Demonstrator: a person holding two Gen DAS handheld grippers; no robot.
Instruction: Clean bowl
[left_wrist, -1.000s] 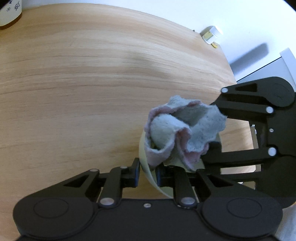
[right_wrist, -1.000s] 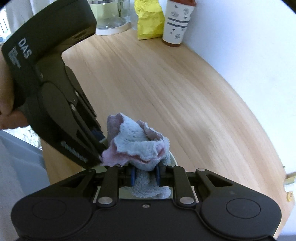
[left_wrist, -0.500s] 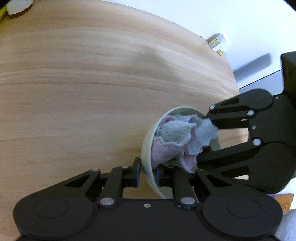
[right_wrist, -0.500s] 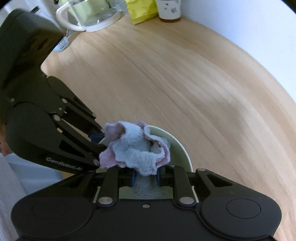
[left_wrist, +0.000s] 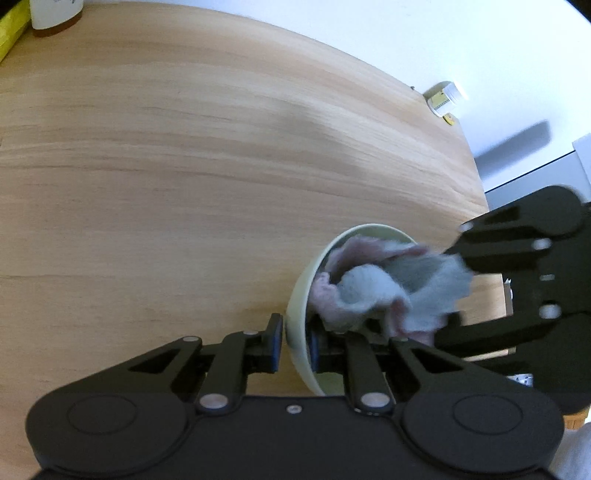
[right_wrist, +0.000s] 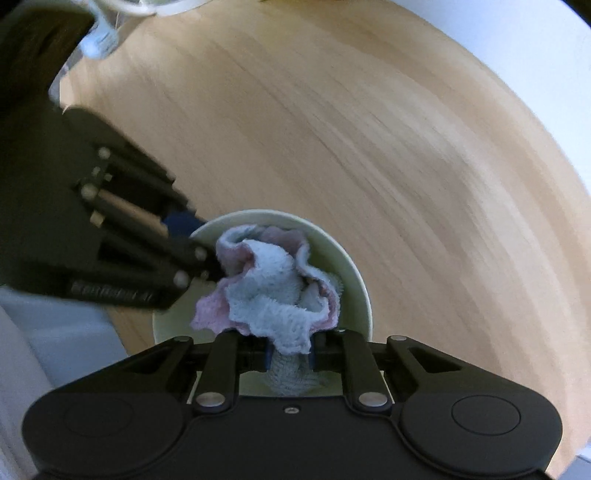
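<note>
**One bowl, one cloth, two hand-held grippers over a wooden table**

Counted: one pale green bowl (left_wrist: 297, 325), one crumpled cloth (right_wrist: 275, 291) in grey-white and pink, and two black hand-held grippers. At the edges of the left wrist view there are also one small white-capped container (left_wrist: 445, 96) at the upper right, one pale container with a brown base (left_wrist: 55, 16) at the upper left, and a strip of something yellow (left_wrist: 11, 40) beside it. The right wrist view shows a blurred clear vessel with a white handle (right_wrist: 110, 18) at the top left.

The table (left_wrist: 184, 166) is light wood with long grain lines and a rounded outline under the fisheye lens; behind it stands a plain white wall (left_wrist: 461, 44).

The bowl sits low and right of centre in the left wrist view, and low in the centre of the right wrist view. Its mouth is tipped toward the right of the frame in the left wrist view, so its rim runs roughly top to bottom there.

The left hand-held gripper (left_wrist: 294, 341) is clamped on the bowl's rim, one blue pad outside the wall and one inside. The right hand-held gripper (right_wrist: 290, 356) is closed on the cloth, which bunches out ahead of its fingers inside the bowl.
</note>
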